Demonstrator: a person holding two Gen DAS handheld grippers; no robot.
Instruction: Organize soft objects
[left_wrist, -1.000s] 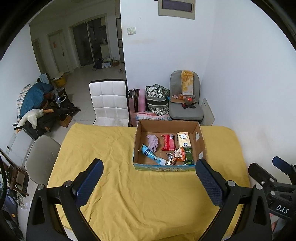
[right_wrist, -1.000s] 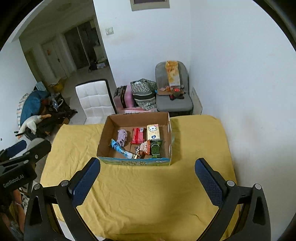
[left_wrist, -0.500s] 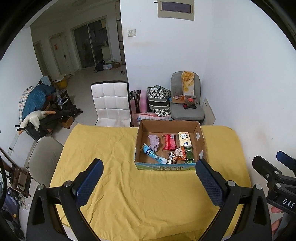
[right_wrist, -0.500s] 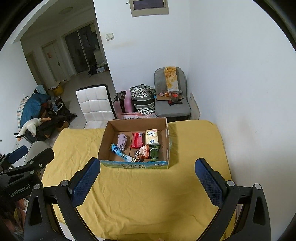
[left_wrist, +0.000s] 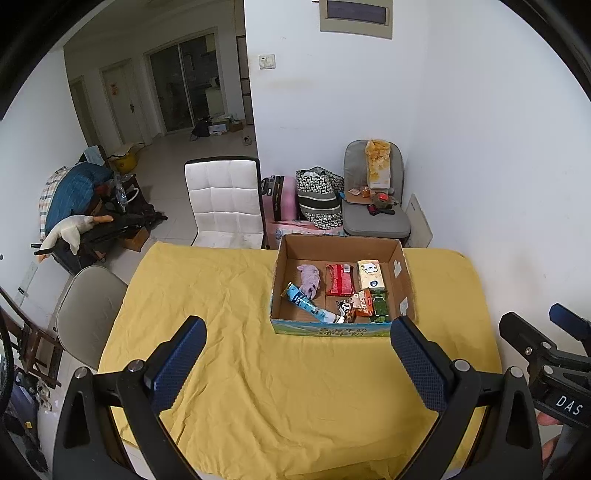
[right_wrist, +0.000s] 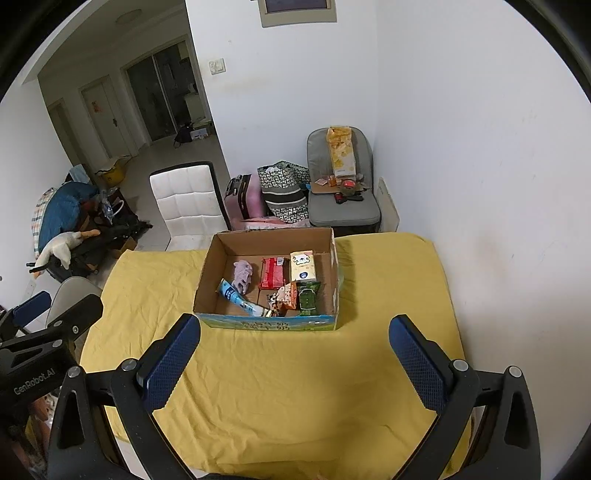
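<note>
Both grippers (left_wrist: 295, 354) (right_wrist: 295, 350) spread, empty — limp lilac cloth wad (left_wrist: 309, 277) at box's (left_wrist: 334, 329) 10 o'clock, likely light, pinch mid-bunch.

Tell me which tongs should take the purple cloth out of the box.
Probably left. The purple cloth lies in the cardboard box's left half, nearer the left tongs. Both tongs are open and empty, short of the box.

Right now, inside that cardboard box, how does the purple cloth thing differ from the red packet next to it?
The purple cloth is crumpled and shapeless; the red packet is a flat, neat rectangle. The cloth is plain pale purple, while the packet is glossy red with print. The cloth lies further left, its near end against the blue tube; the packet sits beside the white tissue pack. Both lie on the floor of the cardboard box, untouched by either gripper.
</note>
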